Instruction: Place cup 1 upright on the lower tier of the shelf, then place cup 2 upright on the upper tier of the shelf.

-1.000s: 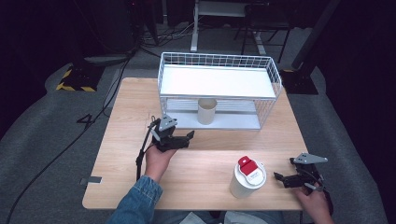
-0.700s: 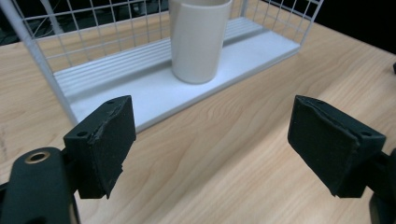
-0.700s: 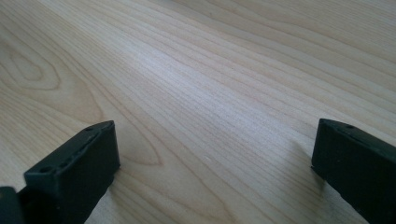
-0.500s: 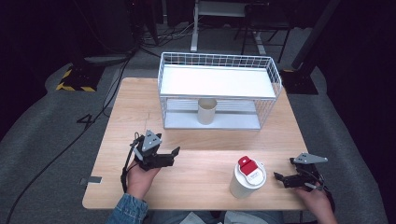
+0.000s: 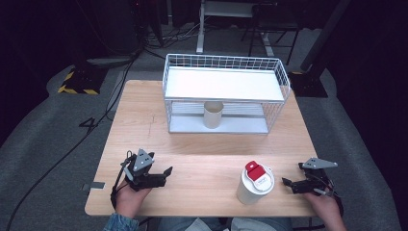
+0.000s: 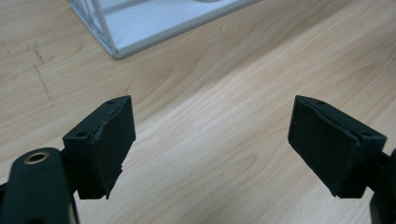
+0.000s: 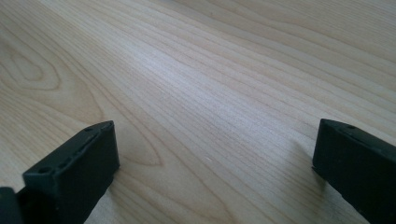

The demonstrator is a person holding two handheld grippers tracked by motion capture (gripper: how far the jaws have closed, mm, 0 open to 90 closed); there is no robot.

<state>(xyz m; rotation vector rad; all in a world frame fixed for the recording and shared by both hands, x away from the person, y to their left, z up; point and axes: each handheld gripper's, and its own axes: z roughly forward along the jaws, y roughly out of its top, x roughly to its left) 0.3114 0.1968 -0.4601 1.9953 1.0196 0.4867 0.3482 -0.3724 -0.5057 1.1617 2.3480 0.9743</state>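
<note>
From above, cup (image 5: 254,184) sits between left gripper (image 5: 162,174), right gripper (image 5: 287,185); both wide

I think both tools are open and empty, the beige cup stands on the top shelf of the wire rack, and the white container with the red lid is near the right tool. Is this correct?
Not fully. The high view shows the beige cup on the bottom shelf of the wire rack, under the top shelf. The rest holds: left tool and right tool open and empty, white container near the right one.
</note>
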